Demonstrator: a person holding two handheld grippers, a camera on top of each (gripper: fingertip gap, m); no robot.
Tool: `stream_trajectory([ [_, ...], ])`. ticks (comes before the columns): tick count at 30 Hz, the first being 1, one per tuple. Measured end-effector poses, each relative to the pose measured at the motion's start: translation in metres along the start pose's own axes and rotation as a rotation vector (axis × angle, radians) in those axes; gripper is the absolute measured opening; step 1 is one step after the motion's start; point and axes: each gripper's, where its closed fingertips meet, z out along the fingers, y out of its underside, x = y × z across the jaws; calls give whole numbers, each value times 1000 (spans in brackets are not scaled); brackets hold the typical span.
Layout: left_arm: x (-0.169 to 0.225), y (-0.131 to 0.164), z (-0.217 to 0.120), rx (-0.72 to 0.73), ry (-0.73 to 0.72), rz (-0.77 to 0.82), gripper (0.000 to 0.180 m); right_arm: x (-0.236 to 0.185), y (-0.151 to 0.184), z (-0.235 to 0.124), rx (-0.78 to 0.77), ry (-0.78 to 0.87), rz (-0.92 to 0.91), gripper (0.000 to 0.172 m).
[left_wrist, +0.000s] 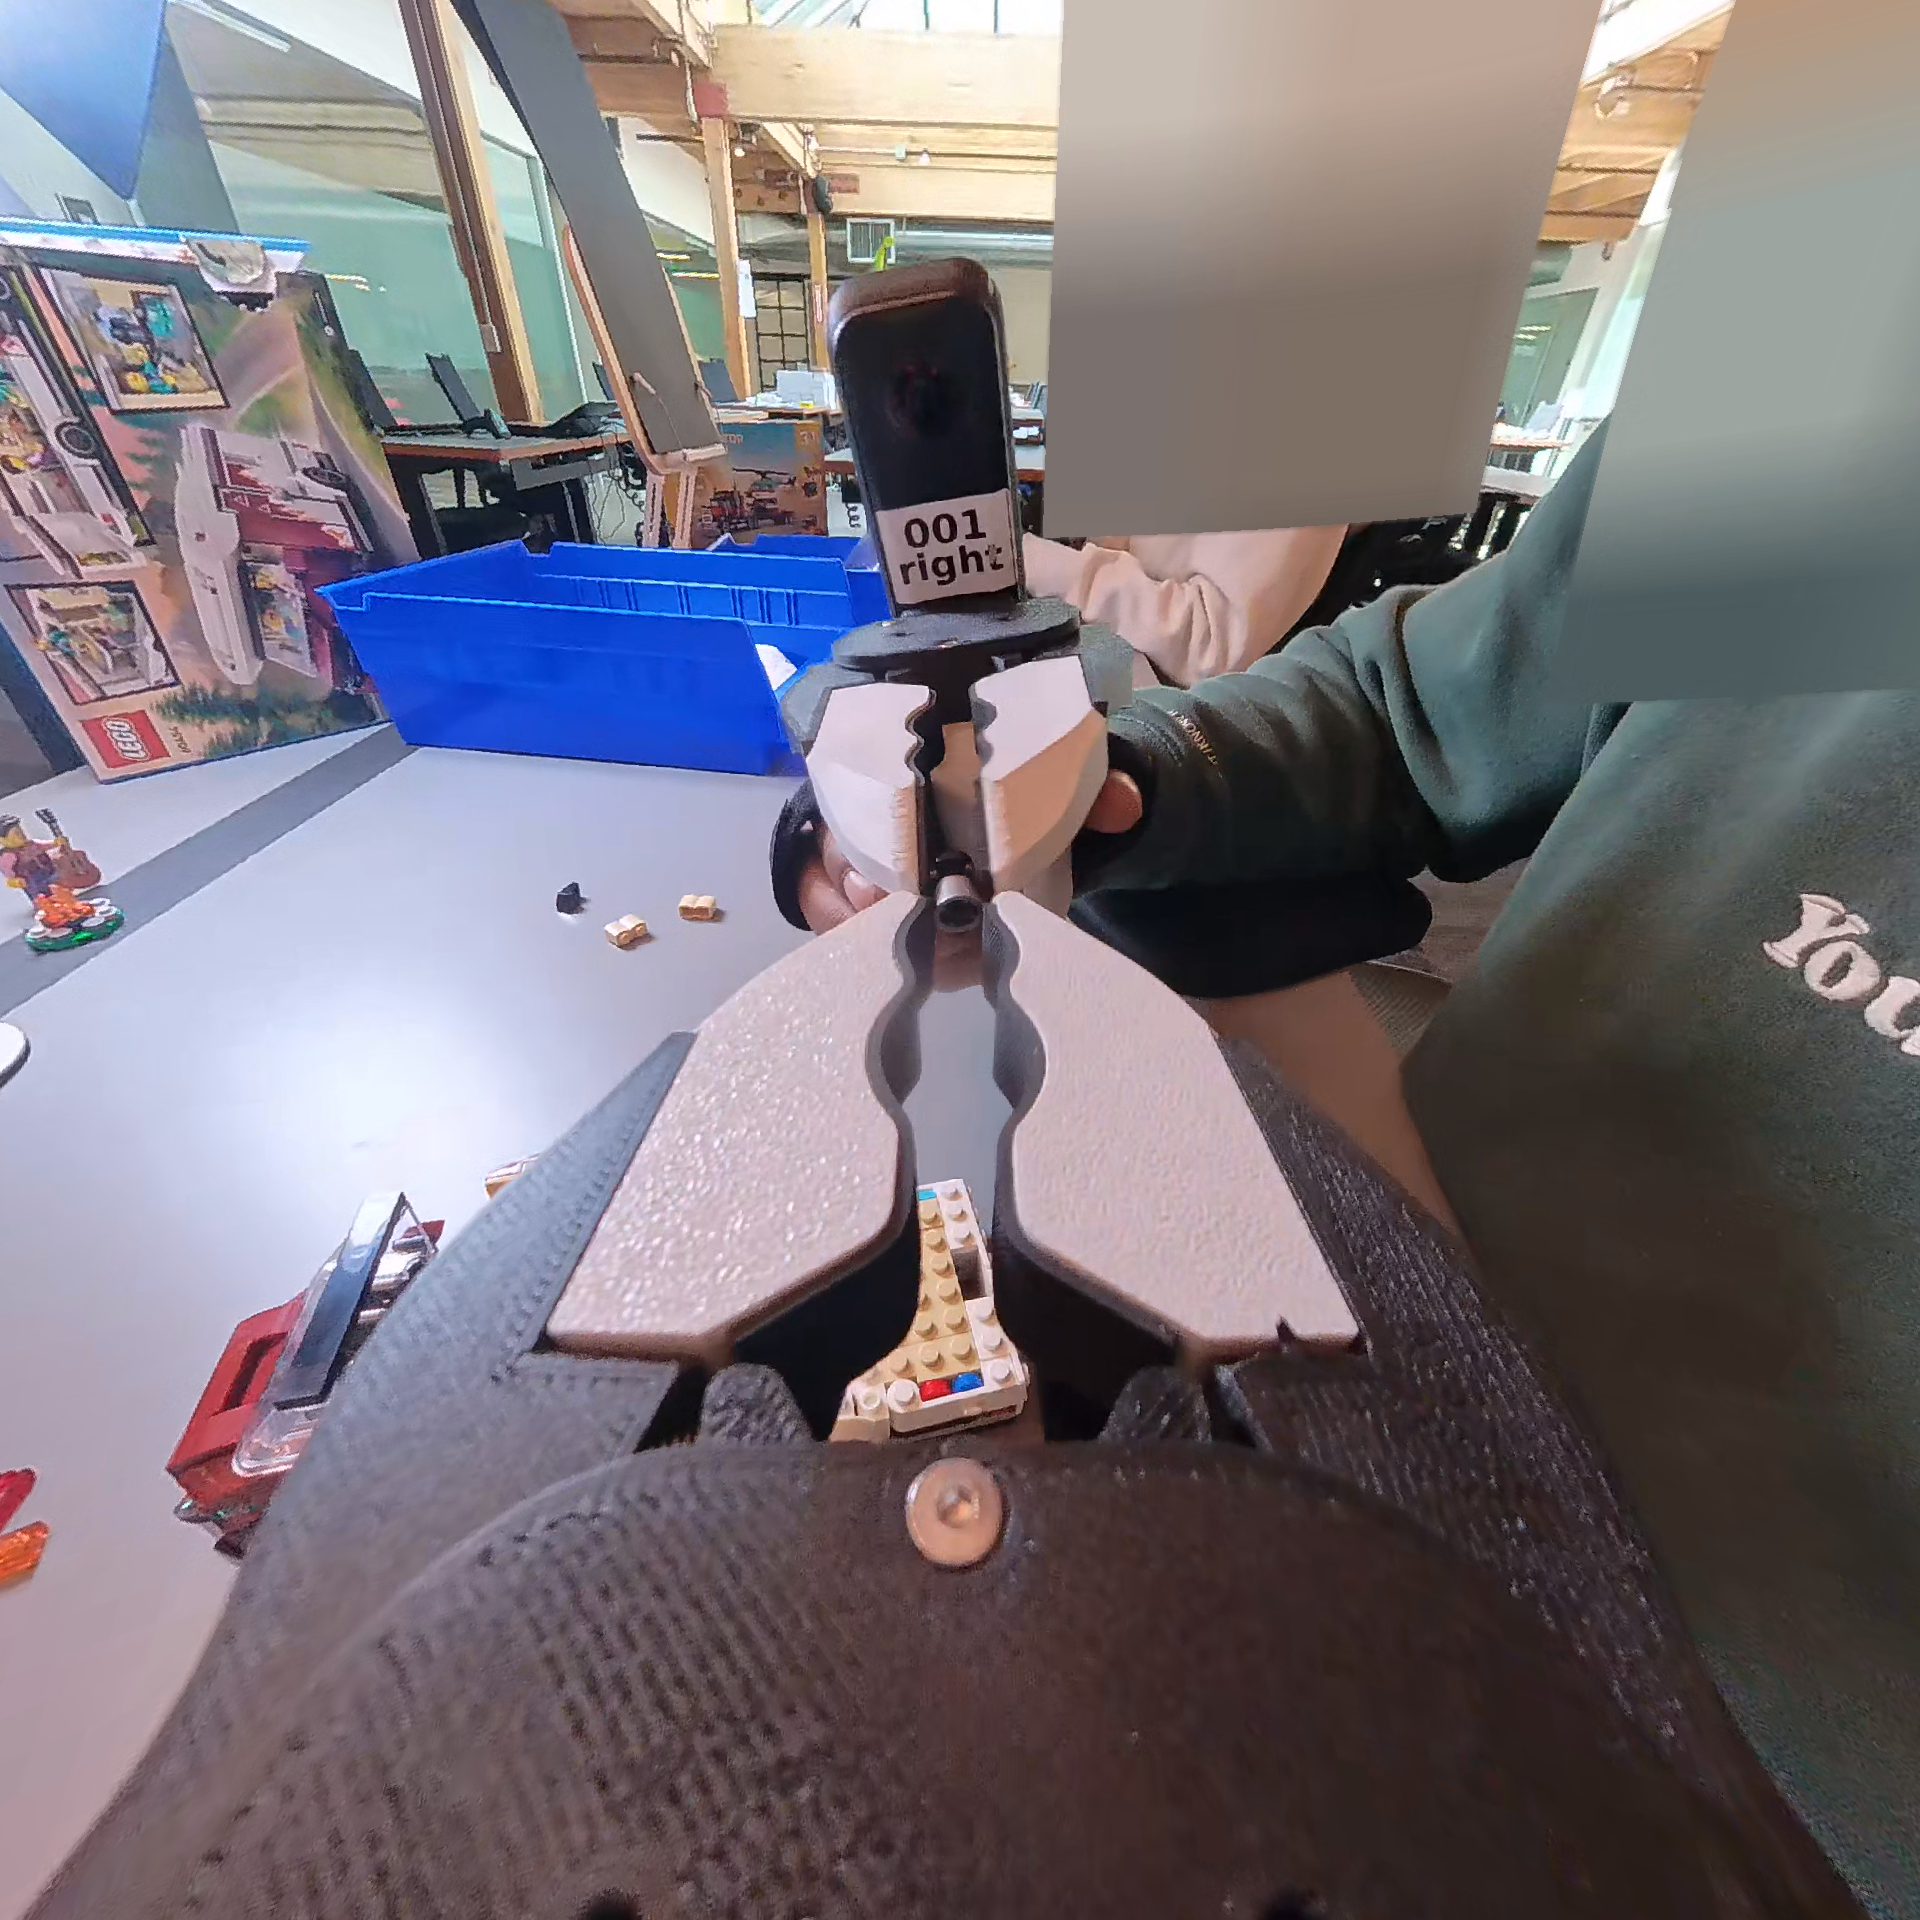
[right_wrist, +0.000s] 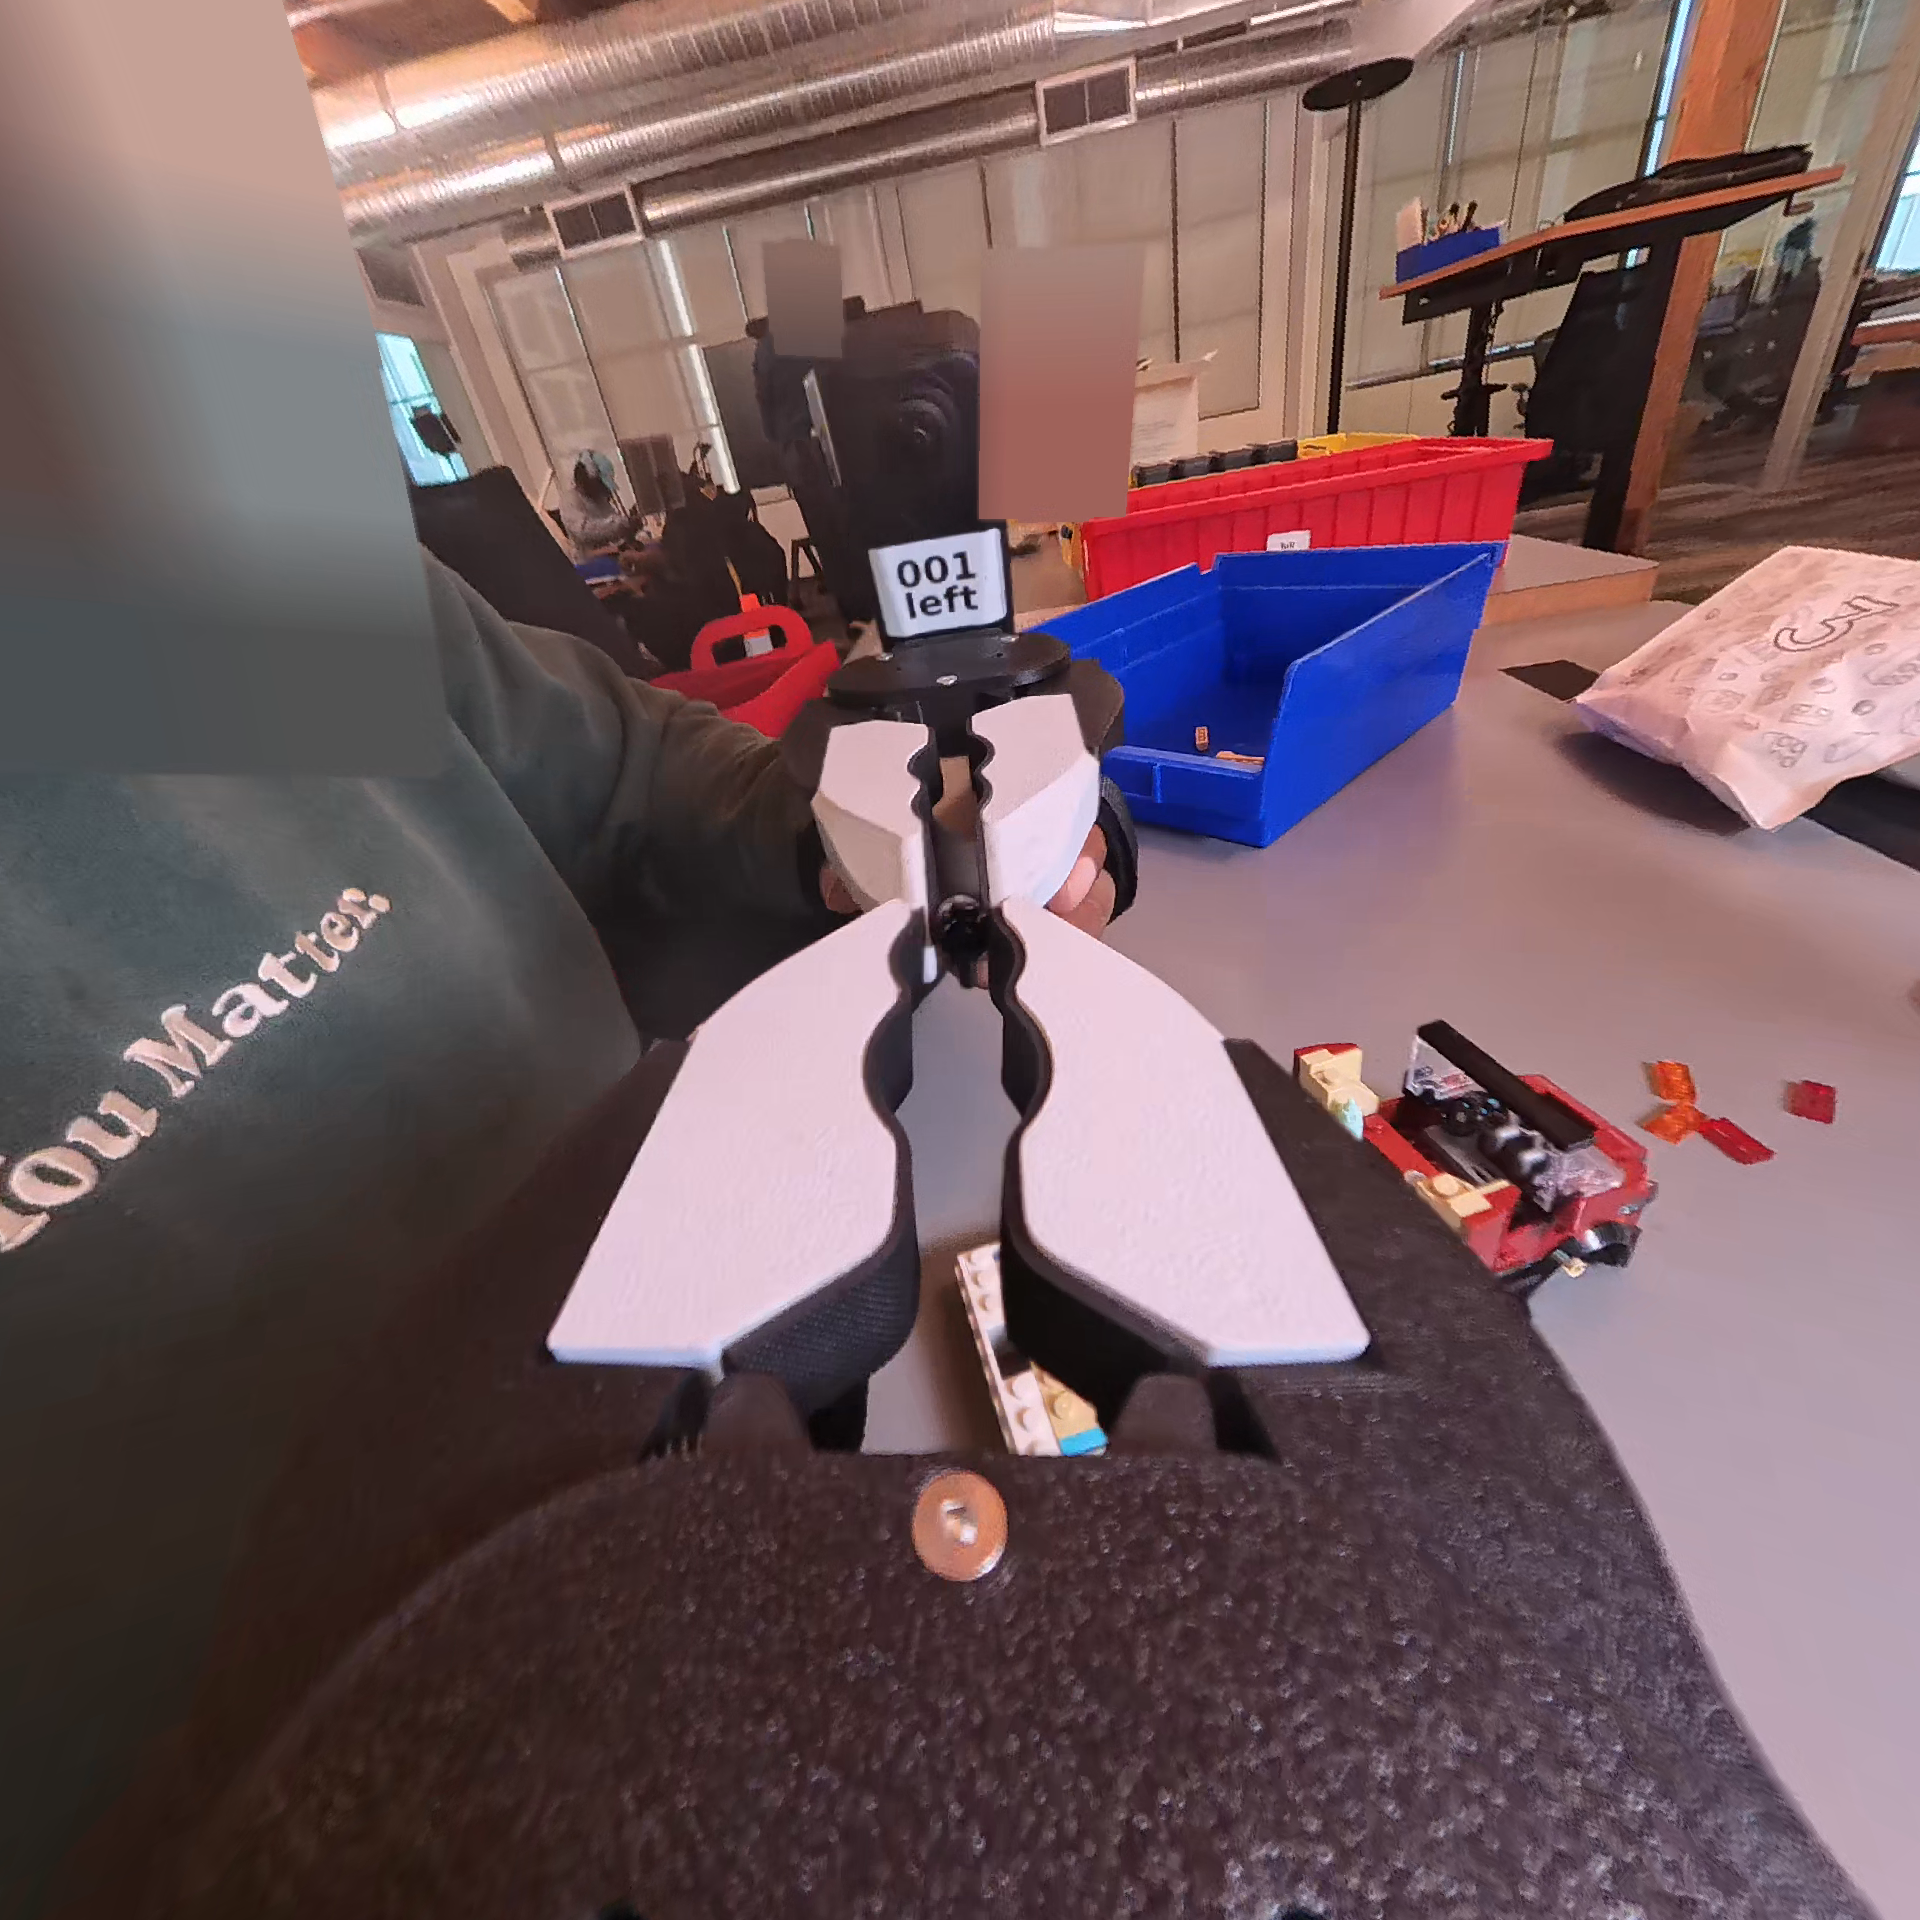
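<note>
In the left wrist view the left gripper (left_wrist: 956, 920) is held level above the grey table (left_wrist: 416, 987), tip to tip with the right gripper (left_wrist: 951, 868), which faces it head on, each gripped in a hand. A small grey tube (left_wrist: 955, 914) sits in the air right at the meeting point, its long axis running from one gripper to the other and its open end turned toward this camera. The left fingers (left_wrist: 831, 987) are drawn in narrow around it and look closed on its sides. A black stub continues behind it between the right gripper's tips. Below, near the table's near edge, lies a tan brick build (left_wrist: 951, 1299). In the right wrist view the right gripper (right_wrist: 961, 935) is level too, aimed straight at the left one. What seems the same piece shows only its black round end (right_wrist: 961, 923) between the right fingers (right_wrist: 1049, 997), which stand narrow. Whether they press on it I cannot tell. A red brick vehicle (right_wrist: 1507, 1153) lies well off to the right, and a blue bin (right_wrist: 1351, 707) stands toward the far edge
</note>
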Motion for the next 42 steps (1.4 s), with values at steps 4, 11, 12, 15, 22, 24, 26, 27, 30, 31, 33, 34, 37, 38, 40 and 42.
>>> stream_trajectory([
  [4, -5, -3, -5, 29, 9, -49, 9, 2, 2, -3, -48, 40, -75, 16],
  [11, -6, 0, -5, 41, 40, -122, 9, 7, 7, 1, -61, 56, -51, 8],
  [12, -5, 2, -5, 36, 45, -119, 9, 7, 9, 1, -66, 57, -48, 7],
  [15, -4, 7, -4, 13, 53, -117, 9, 7, 14, 1, -90, 44, -33, 5],
  [22, -2, 25, -8, -66, 87, -143, 11, 8, 37, 4, -199, 52, -22, 4],
  [24, -2, 26, -8, -63, 93, -161, 11, 10, 43, 6, -213, 57, -6, 4],
  [26, -4, 29, -8, -73, 85, -162, 6, 10, 46, 7, -217, 50, 11, 4],
  [27, -5, 30, -8, -77, 86, -157, 4, 10, 47, 7, -218, 49, 16, 4],
  [30, -6, 31, -9, -78, 85, -159, 0, 11, 46, 7, -203, 52, 38, 4],
  [31, -7, 31, -9, -78, 78, -158, 1, 12, 46, 7, -199, 51, 47, 4],
  [33, -9, 31, -9, -79, 67, -154, 6, 11, 46, 7, -192, 43, 62, 4],
  [34, -9, 31, -10, -80, 65, -150, 8, 11, 46, 8, -187, 40, 68, 4],
  [37, -8, 31, -11, -87, 72, -148, 10, 10, 45, 8, -176, 36, 72, 4],
  [38, -7, 32, -11, -93, 81, -147, 13, 10, 43, 8, -165, 38, 73, 4],
  [40, -4, 35, -10, -113, 92, -144, 15, 11, 38, 7, -136, 39, 84, 4],
  [42, -3, 33, -7, -104, 89, -148, 12, 11, 36, 7, -134, 45, 71, 4],
])
